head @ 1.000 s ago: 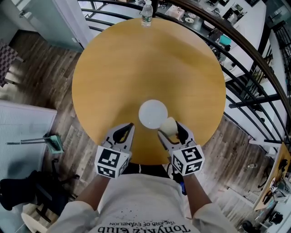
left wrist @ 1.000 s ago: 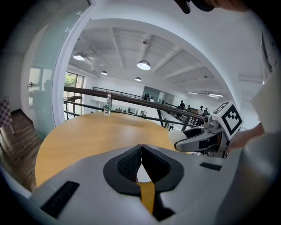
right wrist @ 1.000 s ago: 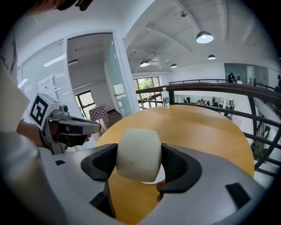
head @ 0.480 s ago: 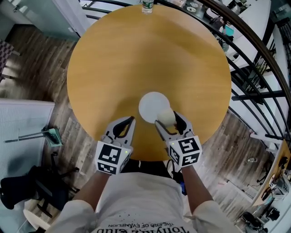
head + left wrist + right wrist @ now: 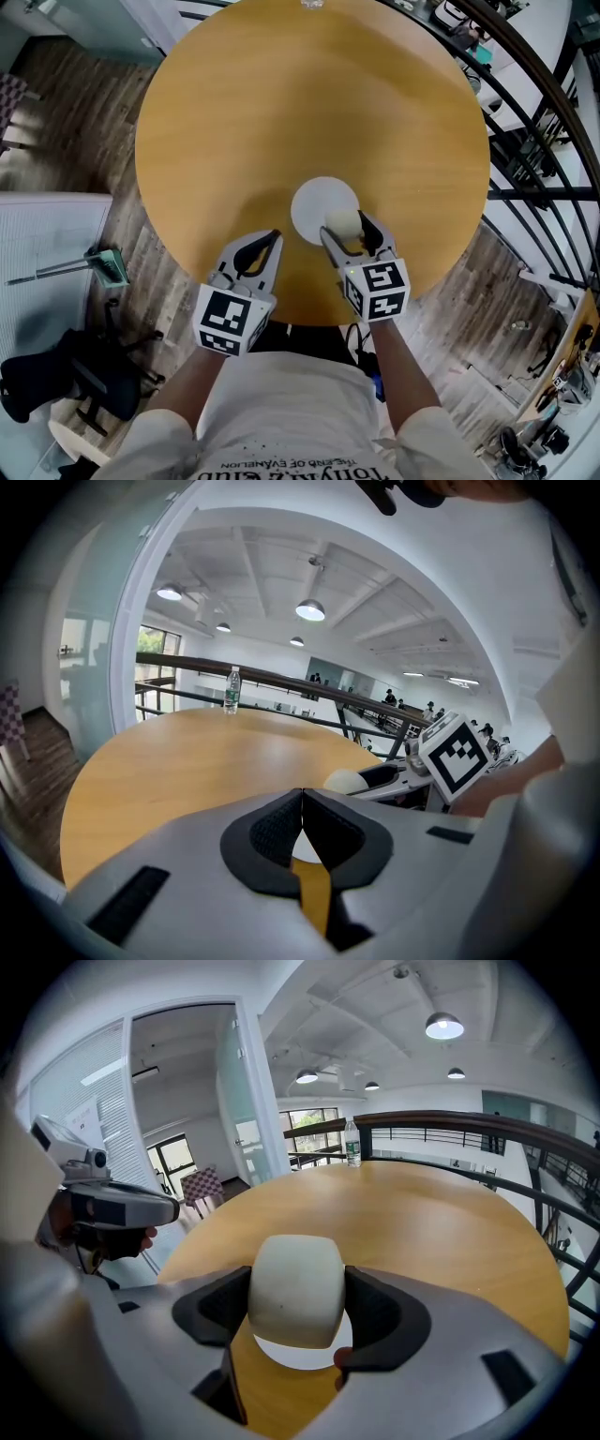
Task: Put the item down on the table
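Note:
A cream, rounded soft item [image 5: 295, 1288] is pinched between the pads of my right gripper [image 5: 296, 1309], which is shut on it. In the head view the item [image 5: 343, 223] hangs over the near right edge of a white round plate [image 5: 312, 199] on the round wooden table [image 5: 234, 122]. Under the item, the right gripper view shows a sliver of the plate [image 5: 292, 1356]. My left gripper [image 5: 272, 240] hovers over the table's near edge, left of the plate, with its jaws shut on nothing [image 5: 302, 803].
A water bottle [image 5: 231, 688] stands at the table's far edge, also seen as a bottle [image 5: 352, 1154] from the right gripper. A dark railing [image 5: 534, 103] curves round the table's right side. A black chair [image 5: 66, 375] sits on the floor at lower left.
My right gripper has moved forward with the cream item, from the table's near edge to over the plate's rim. The left gripper has barely shifted.

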### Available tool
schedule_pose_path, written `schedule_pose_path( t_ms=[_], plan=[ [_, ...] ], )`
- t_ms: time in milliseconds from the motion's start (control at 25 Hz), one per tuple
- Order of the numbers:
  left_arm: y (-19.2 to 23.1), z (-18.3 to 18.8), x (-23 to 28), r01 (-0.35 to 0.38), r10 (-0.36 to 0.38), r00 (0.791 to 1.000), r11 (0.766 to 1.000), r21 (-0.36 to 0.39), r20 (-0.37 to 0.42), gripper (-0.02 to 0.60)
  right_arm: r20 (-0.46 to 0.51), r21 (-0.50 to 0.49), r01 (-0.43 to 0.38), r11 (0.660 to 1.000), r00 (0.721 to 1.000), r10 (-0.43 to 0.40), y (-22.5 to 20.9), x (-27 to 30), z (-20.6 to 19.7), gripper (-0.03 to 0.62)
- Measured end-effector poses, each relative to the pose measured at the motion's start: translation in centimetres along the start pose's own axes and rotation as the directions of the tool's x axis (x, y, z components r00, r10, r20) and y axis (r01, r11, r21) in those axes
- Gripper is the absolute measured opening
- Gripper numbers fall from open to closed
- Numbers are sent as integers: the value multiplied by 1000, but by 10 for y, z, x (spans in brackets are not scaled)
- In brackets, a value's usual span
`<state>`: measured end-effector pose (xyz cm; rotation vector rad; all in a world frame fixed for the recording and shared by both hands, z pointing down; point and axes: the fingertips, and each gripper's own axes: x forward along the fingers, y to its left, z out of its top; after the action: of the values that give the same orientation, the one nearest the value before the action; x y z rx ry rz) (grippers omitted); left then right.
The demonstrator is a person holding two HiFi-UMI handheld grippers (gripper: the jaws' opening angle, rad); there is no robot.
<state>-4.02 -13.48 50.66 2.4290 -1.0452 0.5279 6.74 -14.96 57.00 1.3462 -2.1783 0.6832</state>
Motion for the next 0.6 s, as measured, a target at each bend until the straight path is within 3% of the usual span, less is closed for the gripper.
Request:
schedule_pose_path(
  t_ms=[600],
  plan=[
    [12, -12, 5, -13, 13, 1000, 1000, -27, -22, 23, -65, -80, 15, 997, 998, -20, -3, 36, -20, 313]
  ],
)
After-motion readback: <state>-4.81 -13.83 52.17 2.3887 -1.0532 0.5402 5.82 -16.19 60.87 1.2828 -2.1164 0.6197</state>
